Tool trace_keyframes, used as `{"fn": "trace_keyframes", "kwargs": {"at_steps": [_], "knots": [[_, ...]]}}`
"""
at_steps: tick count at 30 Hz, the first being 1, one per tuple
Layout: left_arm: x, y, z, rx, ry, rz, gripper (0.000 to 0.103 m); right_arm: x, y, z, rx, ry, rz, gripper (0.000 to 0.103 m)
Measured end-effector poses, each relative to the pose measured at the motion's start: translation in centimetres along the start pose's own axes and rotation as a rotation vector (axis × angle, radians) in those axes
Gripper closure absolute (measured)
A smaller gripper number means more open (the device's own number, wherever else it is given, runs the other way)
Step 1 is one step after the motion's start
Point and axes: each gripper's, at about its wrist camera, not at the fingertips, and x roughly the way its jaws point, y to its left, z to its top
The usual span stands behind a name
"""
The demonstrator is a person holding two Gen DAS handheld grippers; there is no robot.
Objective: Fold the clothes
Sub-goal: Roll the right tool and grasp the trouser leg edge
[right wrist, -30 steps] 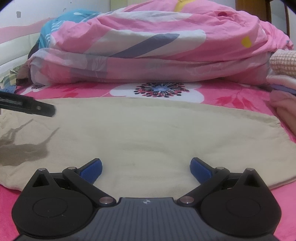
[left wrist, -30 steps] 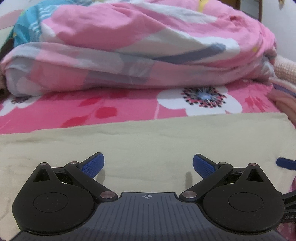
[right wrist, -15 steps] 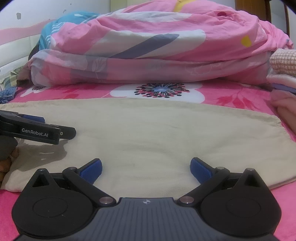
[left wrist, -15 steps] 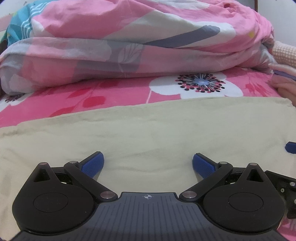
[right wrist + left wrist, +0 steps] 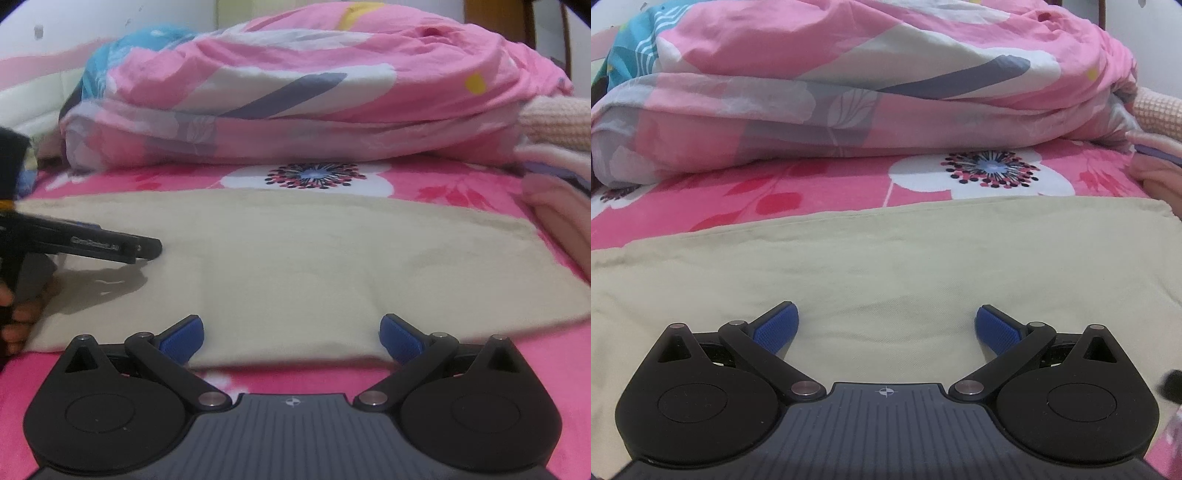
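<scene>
Beige garment (image 5: 886, 258) lies flat on the pink floral bed (image 5: 775, 199); left gripper (image 5: 886, 326) and right gripper (image 5: 291, 334), at 6 o'clock, gape wide, empty.

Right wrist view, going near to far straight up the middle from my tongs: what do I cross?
Right tongs, open → strip of pink floral bedsheet → beige garment lying flat → white flower print on the sheet → bunched pink quilt → wall.
</scene>
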Motion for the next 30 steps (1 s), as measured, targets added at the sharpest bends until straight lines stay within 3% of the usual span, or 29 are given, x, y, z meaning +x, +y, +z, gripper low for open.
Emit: {"fn": "trace_keyframes", "kwargs": {"at_steps": [3,11,18,24,27,30], "knots": [[0.0,0.1,0.0,-0.004,-0.001,-0.003,0.0,-1.8,-1.6,-0.5,0.074,-0.014,0.01,0.0],[0.0,0.1,-0.1,-0.005,-0.006,-0.003,0.0,-4.3,-11.2,-1.5,0.447,-0.08,-0.141,0.0],[0.0,0.0,-0.2,-0.005,-0.009,-0.001,0.0,-2.0,-17.5,-1.5,0.714,-0.12,-0.082,0.0],[0.0,0.0,-0.2,-0.006,-0.011,-0.001,0.0,0.1,-20.2,-0.7,0.815,-0.15,-0.082,0.003],[0.0,0.0,-0.2,-0.007,-0.011,-0.001,0.0,0.8,-21.1,-0.6,0.852,-0.17,-0.092,0.011],[0.0,0.0,-0.2,-0.007,-0.012,-0.002,0.0,0.6,-22.0,-1.2,0.905,-0.182,-0.12,0.036]]}}
